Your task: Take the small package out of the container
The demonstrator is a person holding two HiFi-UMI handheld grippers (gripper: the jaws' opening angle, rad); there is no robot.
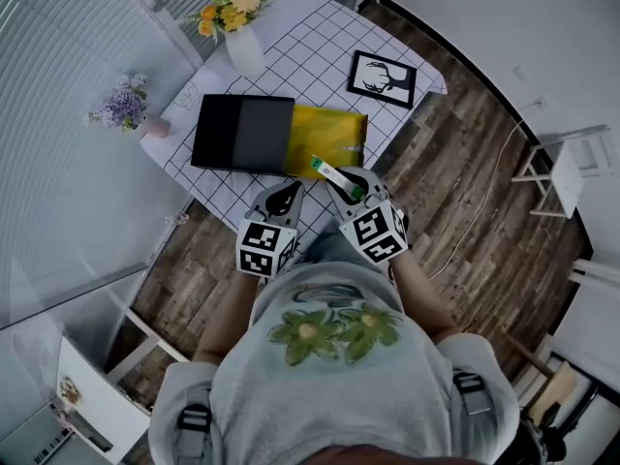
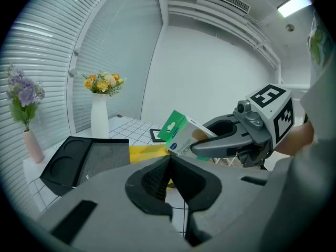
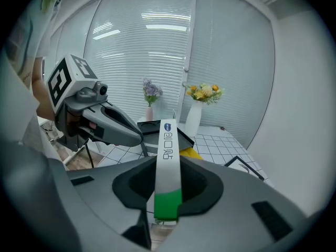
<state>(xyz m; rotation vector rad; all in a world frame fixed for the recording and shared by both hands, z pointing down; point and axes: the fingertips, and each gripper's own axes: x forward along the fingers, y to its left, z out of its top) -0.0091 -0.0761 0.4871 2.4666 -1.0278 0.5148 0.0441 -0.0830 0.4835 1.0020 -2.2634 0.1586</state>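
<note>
Right now my right gripper (image 1: 344,184) has its fingers (image 3: 131,185) pinching the small white cardboard package with a green end (image 1: 327,172). In the right gripper view the package (image 3: 168,140) runs lengthwise straight out between the two fingers, green end nearest the camera and white end with blue print pointing away. From the left gripper view I see the same package (image 2: 181,133) tilted in the air, green end up, clear of the counter and gripped at its lower end by the right gripper (image 2: 197,146).

My left gripper (image 1: 283,198) sits just beside the right one, apart from the package. Its fingers (image 2: 152,180) are pressed together with nothing between them.

On the white grid-patterned counter (image 1: 320,46) lies the flat black rectangular container (image 1: 242,134). A glossy yellow flat piece (image 1: 329,136) adjoins its right side, and in the head view the package overlaps that piece's near edge. I cannot tell whether the yellow piece belongs to the container.

Farther back on the counter stand a white vase of yellow flowers (image 1: 244,48) and a black-framed deer picture (image 1: 382,77). A small pink vase of purple flowers (image 1: 126,107) is at the left corner
</note>
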